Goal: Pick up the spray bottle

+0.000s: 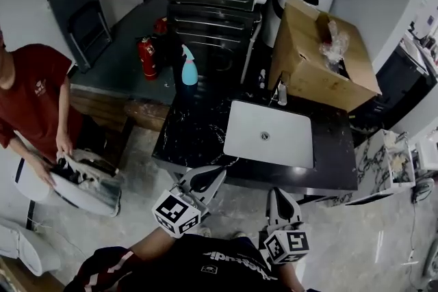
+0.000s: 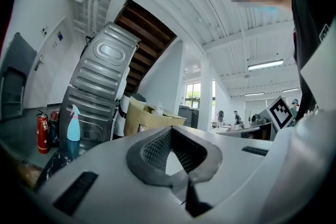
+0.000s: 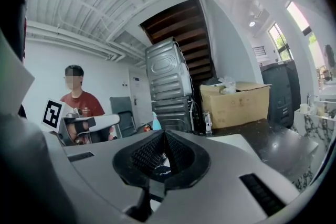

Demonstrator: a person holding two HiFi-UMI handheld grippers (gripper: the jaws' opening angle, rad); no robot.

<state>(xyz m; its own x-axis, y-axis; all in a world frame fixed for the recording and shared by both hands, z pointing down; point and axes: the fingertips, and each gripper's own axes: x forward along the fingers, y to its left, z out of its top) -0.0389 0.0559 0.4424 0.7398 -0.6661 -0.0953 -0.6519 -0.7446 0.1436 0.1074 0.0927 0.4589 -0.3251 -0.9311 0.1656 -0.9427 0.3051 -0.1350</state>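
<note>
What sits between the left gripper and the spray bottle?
Head view: only bare dark countertop separates left gripper from spray bottle; the sink lies aside.

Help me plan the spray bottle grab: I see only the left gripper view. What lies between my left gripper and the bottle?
Observer: Only bare counter. The bottle stands at its far left corner, and the left gripper is at its near edge.
Operator: Is the right gripper free?
Observer: Yes. The right gripper is shut on nothing, in front of the sink.
</note>
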